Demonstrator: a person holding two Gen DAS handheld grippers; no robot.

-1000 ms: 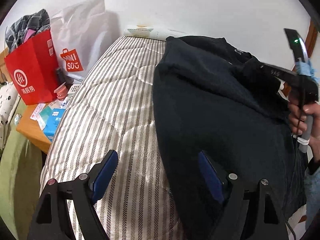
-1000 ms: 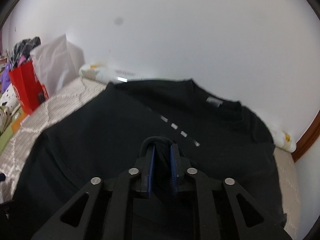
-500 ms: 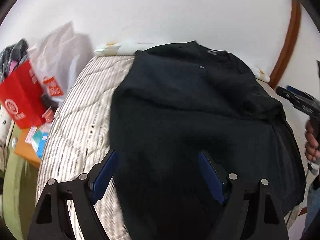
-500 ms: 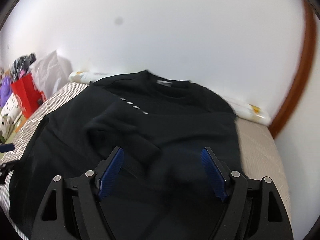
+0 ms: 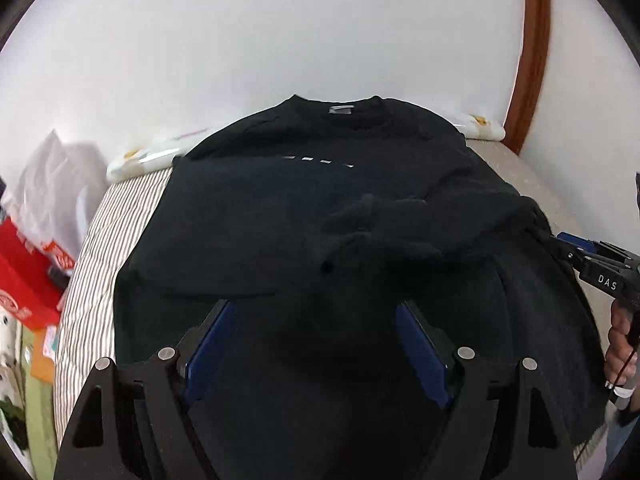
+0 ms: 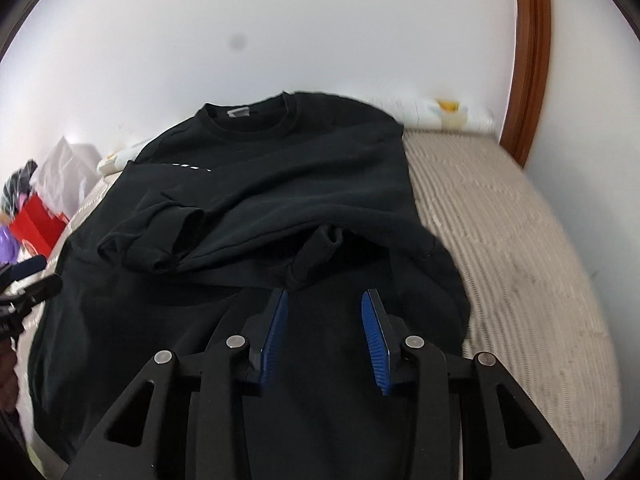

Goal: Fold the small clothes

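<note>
A black long-sleeved sweatshirt (image 5: 280,208) lies spread on a striped mattress (image 5: 92,272), collar toward the wall, both sleeves folded across its chest. It also shows in the right wrist view (image 6: 280,184). My left gripper (image 5: 316,320) is open and empty above the shirt's lower middle. My right gripper (image 6: 324,312) is open and empty above the lower hem, just short of a sleeve cuff (image 6: 316,252). The right gripper also shows at the right edge of the left wrist view (image 5: 592,260).
A white wall stands behind the mattress, with a brown wooden frame (image 5: 528,52) at the right. A rolled white pillow (image 6: 448,116) lies along the wall. A red bag (image 5: 24,276) and a white bag (image 5: 52,184) stand left of the mattress. Bare mattress (image 6: 520,260) lies right of the shirt.
My right gripper has let go of the sleeve it held, opened and drawn back. My left gripper has swung from the mattress's left side to over the shirt's middle.
</note>
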